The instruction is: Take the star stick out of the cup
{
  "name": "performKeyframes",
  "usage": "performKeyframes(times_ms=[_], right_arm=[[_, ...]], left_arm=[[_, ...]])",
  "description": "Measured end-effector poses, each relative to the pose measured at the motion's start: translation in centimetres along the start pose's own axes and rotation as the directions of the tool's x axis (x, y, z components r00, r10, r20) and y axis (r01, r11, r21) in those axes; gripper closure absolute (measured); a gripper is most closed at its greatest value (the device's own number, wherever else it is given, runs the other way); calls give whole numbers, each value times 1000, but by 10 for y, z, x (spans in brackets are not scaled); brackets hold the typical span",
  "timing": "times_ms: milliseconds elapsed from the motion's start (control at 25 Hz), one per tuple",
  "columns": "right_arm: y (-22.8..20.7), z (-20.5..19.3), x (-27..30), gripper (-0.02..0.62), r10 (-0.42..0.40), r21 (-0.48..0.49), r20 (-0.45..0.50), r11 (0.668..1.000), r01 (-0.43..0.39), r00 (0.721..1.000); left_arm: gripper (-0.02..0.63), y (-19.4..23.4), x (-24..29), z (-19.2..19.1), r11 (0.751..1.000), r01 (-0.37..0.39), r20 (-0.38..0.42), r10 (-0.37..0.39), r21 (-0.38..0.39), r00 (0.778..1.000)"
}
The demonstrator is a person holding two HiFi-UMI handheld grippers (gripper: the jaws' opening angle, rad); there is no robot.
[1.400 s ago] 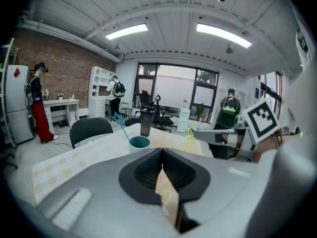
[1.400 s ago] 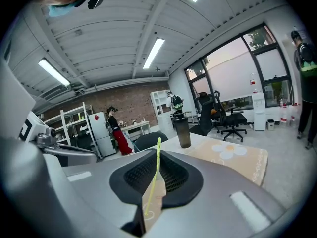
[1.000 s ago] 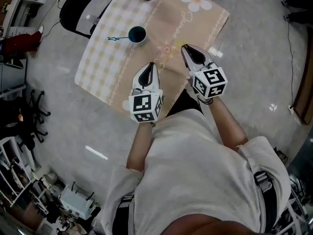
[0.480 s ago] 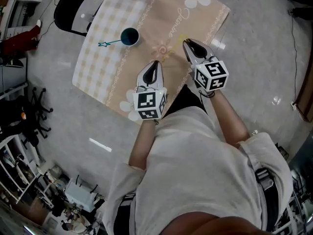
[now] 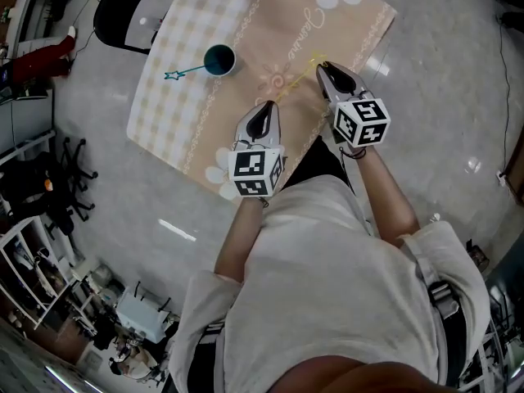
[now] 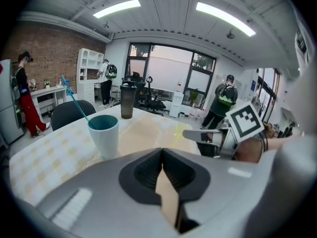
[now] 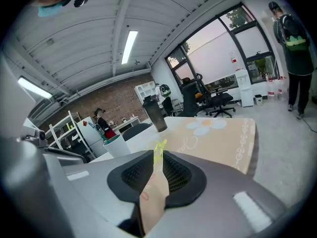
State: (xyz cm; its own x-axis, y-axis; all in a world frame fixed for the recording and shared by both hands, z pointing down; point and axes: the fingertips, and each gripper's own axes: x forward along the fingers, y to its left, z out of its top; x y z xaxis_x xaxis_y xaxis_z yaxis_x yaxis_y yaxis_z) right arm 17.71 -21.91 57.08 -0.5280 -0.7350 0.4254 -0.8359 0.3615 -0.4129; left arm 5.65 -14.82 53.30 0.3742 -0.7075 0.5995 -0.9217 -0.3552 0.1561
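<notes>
We are opening our right gripper (image 5: 326, 70), a yellow-green star stick (image 7: 159, 148) between its tips on the beige tablecloth (image 5: 344, 23); left gripper (image 5: 267, 106) clenched, empty; a teal star stick (image 5: 184, 73) leaning in its teal cup (image 5: 219, 58).

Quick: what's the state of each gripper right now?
Left gripper: jaws closed, empty.
Right gripper: jaws apart, just been opening; thin yellow stick between their tips, not clamped.

One cursive word (image 5: 306, 28) printed on the tablecloth (image 5: 348, 31), too small to read. Nothing else legible.
</notes>
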Motion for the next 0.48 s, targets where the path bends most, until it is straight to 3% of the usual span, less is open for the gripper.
performKeyframes(times_ms=[480], right_arm=[[-21, -28, 8, 522, -43, -25, -90, 999, 41, 995]], left_arm=[[603, 3, 6, -5, 1000, 6, -19, -6, -25, 1000]])
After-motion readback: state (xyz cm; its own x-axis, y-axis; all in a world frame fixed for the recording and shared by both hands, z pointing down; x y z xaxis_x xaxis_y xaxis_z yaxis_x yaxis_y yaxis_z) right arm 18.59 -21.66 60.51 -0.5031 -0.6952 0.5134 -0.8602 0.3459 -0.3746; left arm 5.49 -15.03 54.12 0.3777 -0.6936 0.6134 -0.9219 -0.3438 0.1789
